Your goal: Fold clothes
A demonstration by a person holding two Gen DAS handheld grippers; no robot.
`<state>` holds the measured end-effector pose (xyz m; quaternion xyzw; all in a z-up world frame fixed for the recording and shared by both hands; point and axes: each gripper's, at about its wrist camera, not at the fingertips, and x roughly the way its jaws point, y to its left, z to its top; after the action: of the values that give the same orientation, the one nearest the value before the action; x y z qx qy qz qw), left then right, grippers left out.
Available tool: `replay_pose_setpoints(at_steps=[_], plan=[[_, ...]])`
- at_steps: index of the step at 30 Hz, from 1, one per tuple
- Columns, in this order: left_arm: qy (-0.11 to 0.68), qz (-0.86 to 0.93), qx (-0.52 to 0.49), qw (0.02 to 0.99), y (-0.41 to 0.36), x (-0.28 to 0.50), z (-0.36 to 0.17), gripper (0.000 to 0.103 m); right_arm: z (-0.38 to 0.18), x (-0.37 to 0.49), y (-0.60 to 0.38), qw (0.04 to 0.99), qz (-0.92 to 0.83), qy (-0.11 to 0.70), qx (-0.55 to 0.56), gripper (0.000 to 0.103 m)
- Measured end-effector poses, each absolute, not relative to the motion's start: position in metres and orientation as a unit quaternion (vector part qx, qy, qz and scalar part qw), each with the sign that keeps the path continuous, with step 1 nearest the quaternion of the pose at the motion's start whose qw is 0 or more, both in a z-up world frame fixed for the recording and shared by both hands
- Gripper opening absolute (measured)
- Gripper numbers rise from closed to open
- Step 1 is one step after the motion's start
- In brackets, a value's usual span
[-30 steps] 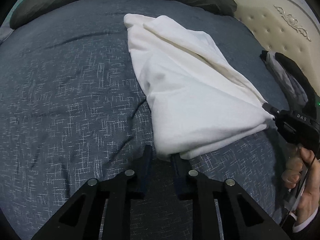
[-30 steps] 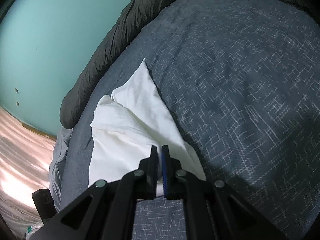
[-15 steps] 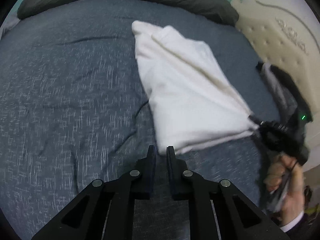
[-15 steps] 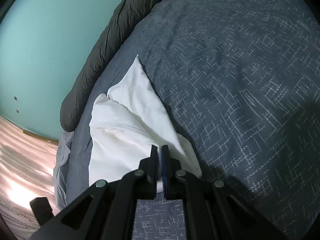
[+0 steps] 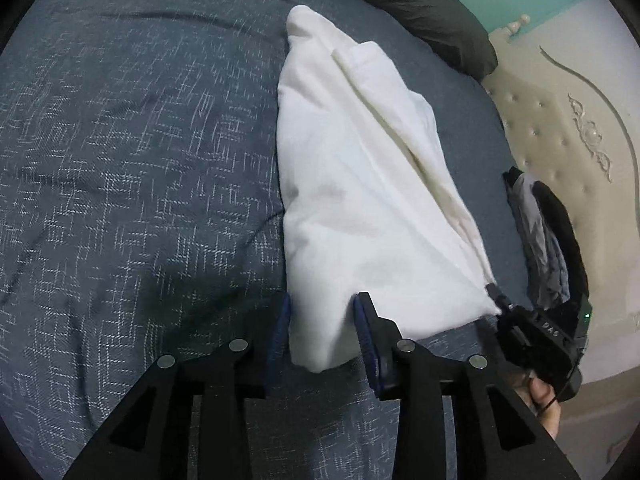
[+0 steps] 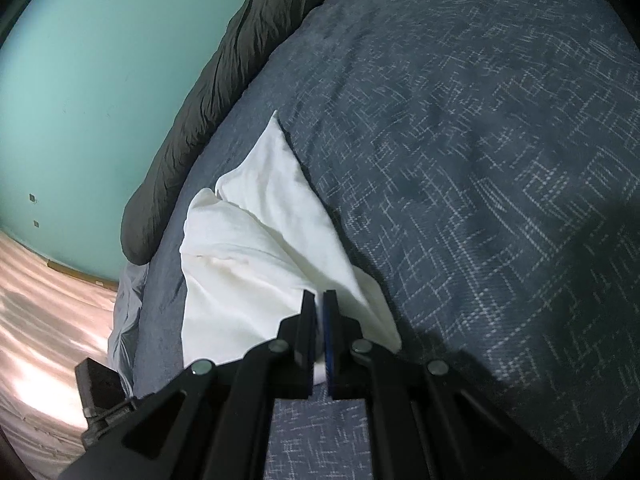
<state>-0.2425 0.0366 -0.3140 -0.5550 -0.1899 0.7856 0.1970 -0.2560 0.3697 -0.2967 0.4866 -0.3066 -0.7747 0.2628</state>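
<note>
A white garment [image 5: 360, 184] lies folded lengthwise on the dark blue patterned bedspread [image 5: 132, 152]. My left gripper [image 5: 322, 304] is open, and the garment's near corner sits between its two fingers. My right gripper [image 5: 494, 294] shows at the right of the left wrist view, pinching the garment's other near corner. In the right wrist view the same right gripper [image 6: 319, 300] is shut on the white garment [image 6: 256, 264], which stretches away toward the far side of the bed.
A dark grey pillow [image 5: 408, 4] lies along the far edge of the bed, below a teal wall [image 6: 100, 60]. A cream tufted headboard [image 5: 560, 128] stands at the right, with a pile of dark clothes [image 5: 544, 236] beside it. A hand [image 5: 544, 400] holds the right gripper.
My left gripper has opened wider and moved forward, so the garment's near corner now lies between its fingers. The right gripper keeps its hold on the other corner.
</note>
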Motion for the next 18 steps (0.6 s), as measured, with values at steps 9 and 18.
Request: replay_pose_setpoints(at_steps=[9,18], plan=[[-0.159,0.792,-0.556,0.195,0.048,-0.241,-0.311,0.039,-0.303,-0.251,0.376,0.253,-0.765,-0.326,0.495,0.003],[-0.151,0.797,-0.551,0.195,0.056,-0.241,-0.303,0.041,-0.289,-0.246,0.375,0.244,-0.792,-0.31,0.466,0.003]])
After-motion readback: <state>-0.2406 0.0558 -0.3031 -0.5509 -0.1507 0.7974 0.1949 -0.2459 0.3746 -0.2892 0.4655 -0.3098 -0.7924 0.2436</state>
